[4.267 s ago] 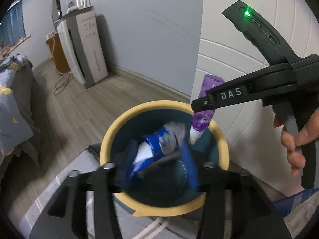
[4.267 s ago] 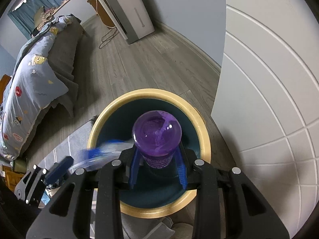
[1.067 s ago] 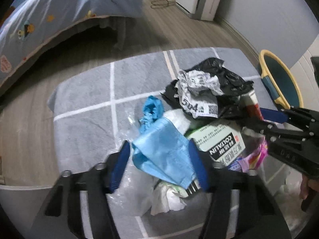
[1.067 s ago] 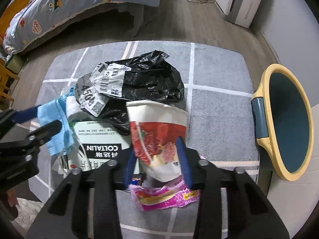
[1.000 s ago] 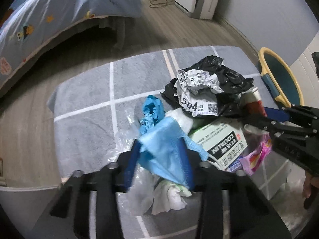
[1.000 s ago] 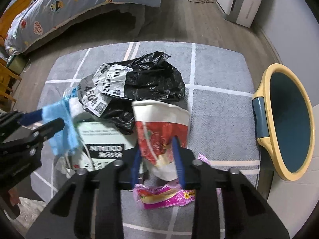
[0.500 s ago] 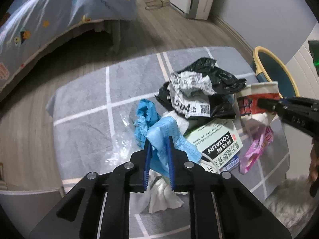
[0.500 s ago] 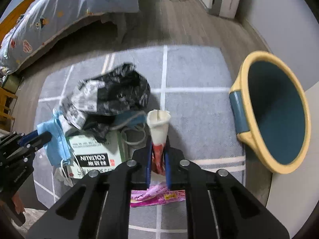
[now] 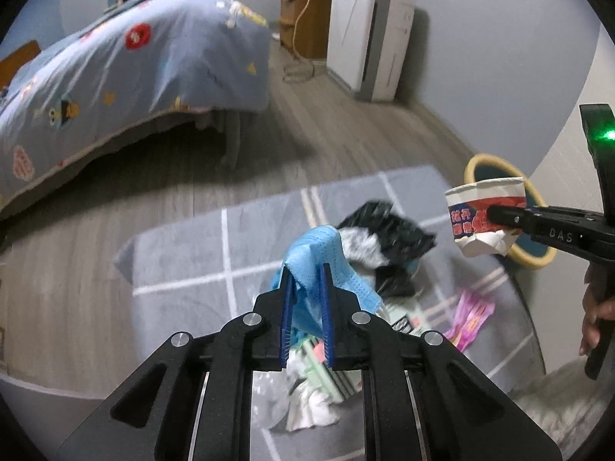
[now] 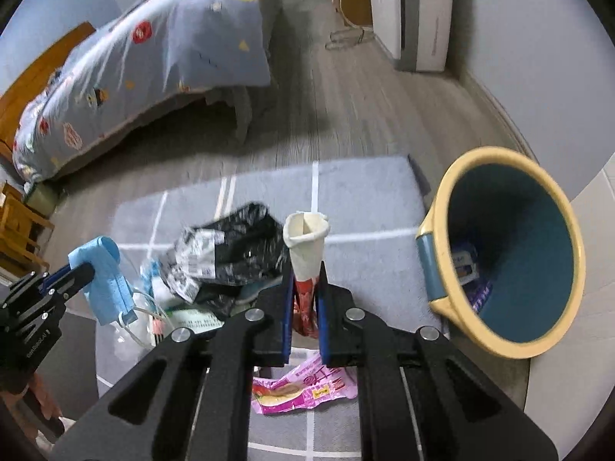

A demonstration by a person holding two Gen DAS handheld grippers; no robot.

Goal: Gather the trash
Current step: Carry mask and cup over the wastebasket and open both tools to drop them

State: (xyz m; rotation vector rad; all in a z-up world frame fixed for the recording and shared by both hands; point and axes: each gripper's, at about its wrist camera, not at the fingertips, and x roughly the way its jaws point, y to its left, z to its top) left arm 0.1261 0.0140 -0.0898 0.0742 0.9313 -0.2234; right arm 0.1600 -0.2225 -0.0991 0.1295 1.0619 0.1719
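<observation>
The left gripper (image 9: 305, 288) is clamped on a crumpled blue cloth face mask (image 9: 312, 257), and the right gripper (image 10: 303, 288) has just been closing and is clamped on a squashed white-and-red paper cup (image 10: 306, 246), both held above the litter on the grey grid-lined rug (image 10: 365, 196). Beyond the rug's far right corner, the yellow-rimmed teal plastic bin (image 10: 511, 253) is seen, mouth tipped toward the grippers. The bin is judged nearer the right gripper, so the cup has the shorter carry.

The left claw (image 9: 305, 269) pinched a blue face mask (image 9: 315, 257) above the trash pile (image 9: 384, 238) on the grey rug (image 9: 184, 253); the right claw (image 9: 499, 215) squeezed a crushed paper cup (image 9: 480, 207) near the rug's far right corner.
</observation>
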